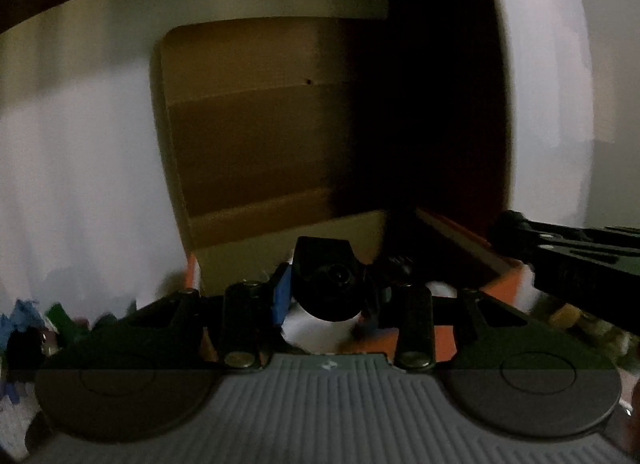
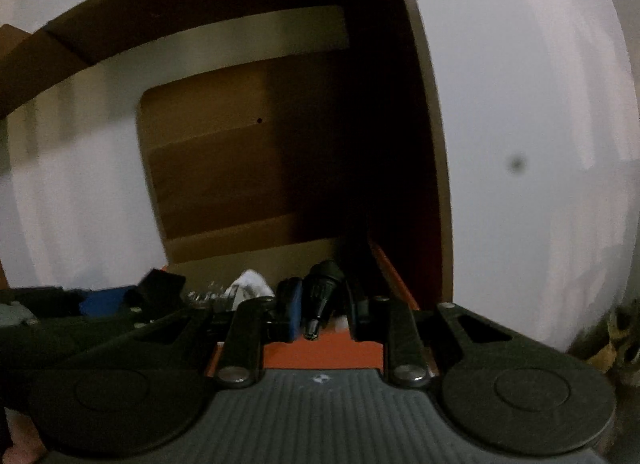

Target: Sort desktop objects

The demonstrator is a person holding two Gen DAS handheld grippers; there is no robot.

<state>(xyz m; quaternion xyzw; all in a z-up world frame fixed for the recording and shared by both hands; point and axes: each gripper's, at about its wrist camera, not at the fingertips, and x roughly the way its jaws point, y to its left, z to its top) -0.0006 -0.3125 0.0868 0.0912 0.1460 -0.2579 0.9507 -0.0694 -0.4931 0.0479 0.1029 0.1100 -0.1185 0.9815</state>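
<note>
In the left wrist view my left gripper (image 1: 329, 294) is shut on a black camera-like device (image 1: 326, 276) with a round lens, held between the blue pad (image 1: 282, 296) and the far finger. Below it are something white (image 1: 320, 334) and an orange box (image 1: 506, 284). My right gripper (image 2: 325, 318) is shut on a black pen-like barrel (image 2: 322, 296) that points tip-down over the orange box (image 2: 320, 352). The right wrist view also catches the black device (image 2: 160, 290) at the left. The other gripper's body (image 1: 572, 260) reaches in from the right of the left wrist view.
A brown wooden panel (image 1: 256, 123) and a dark recess (image 2: 360, 143) stand behind the box, with white wall (image 2: 540, 143) on both sides. A white crumpled item (image 2: 252, 284) lies in the box. Small cluttered objects (image 1: 32, 324) sit at the far left.
</note>
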